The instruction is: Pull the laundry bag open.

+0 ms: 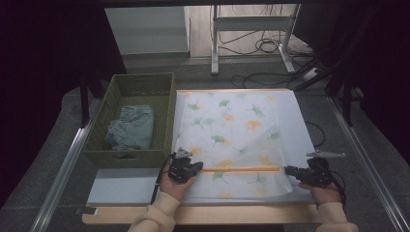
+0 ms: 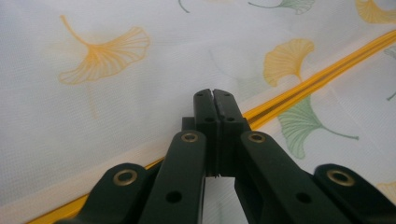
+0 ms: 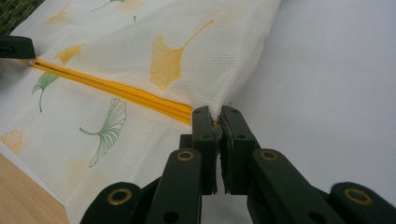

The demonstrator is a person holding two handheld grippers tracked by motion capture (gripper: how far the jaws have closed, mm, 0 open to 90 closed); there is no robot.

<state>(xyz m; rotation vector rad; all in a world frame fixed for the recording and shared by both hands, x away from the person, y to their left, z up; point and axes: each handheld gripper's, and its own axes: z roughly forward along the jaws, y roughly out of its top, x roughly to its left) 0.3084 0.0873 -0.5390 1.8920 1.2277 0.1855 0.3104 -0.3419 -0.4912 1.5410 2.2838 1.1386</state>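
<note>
A white mesh bag printed with ginkgo leaves lies flat on a white board. A yellow zipper runs across its near part. My left gripper sits at the zipper's left end with its jaws closed together over the zipper line; the pinched spot is hidden under the fingers. My right gripper is shut on the bag's right corner, where the zipper ends. The left gripper's tip shows far off in the right gripper view.
A green woven basket stands left of the bag and holds a folded pale denim garment. The board rests on a wooden tabletop. Metal rails run along both sides, and cables lie on the floor beyond.
</note>
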